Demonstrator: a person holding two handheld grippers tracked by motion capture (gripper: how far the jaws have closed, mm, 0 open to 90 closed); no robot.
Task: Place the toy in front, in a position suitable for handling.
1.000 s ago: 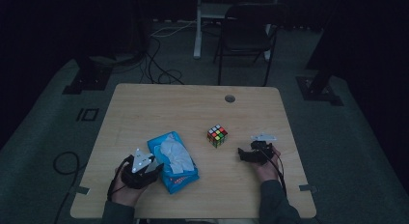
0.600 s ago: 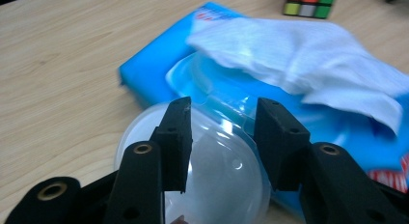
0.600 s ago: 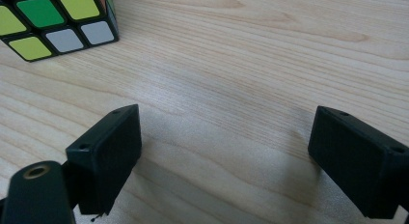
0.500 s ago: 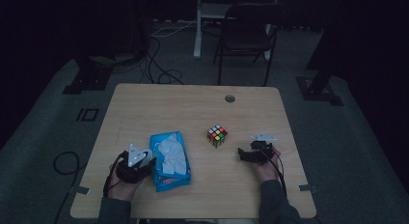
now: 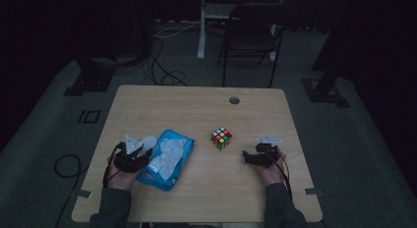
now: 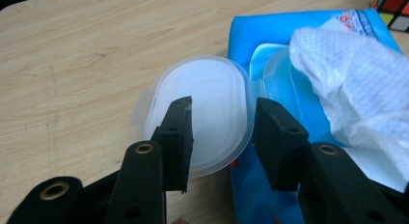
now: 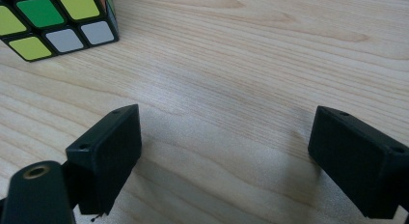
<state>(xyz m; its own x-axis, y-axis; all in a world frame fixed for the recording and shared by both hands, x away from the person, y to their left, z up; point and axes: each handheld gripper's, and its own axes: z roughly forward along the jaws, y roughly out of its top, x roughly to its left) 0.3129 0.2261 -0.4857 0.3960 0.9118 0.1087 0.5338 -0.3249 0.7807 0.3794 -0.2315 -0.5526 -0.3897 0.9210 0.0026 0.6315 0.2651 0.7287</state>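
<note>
Left gripper view is giving the closest look at the work: the blue wipes pack (image 6: 270, 50) is lying flat on the table (image 6: 72, 55) with its translucent flip lid (image 6: 212, 93) swung fully open and resting on the wood beside the pack. A white wipe (image 6: 352, 74) is standing crumpled out of the dispensing opening. The left gripper (image 6: 224, 105) is poised over the lid, jaws apart. They have just been closing a little, and the lid is showing in the gap between them, but neither pad is pressing on it.

Step in hand, as judged: positioning on the lid, probably to fold it back over the opening. The next move is calling for a light hold on the lid's free edge and a swing about its hinge. The protruding wipe is likely to get in the way, so it may need tucking in or pulling clear first.

High view is adding the layout. The pack (image 5: 167, 164) is sitting at the near left of the table, with the left gripper (image 5: 135, 156) just beside it. A colour cube (image 5: 222, 138) is sitting near the middle, and the right gripper (image 5: 248, 156) is resting near it.

Right gripper view is showing the right gripper (image 7: 226, 118) with jaws wide apart over bare wood, gripping nothing, with the cube (image 7: 53, 21) apart from them at the upper left.
</note>
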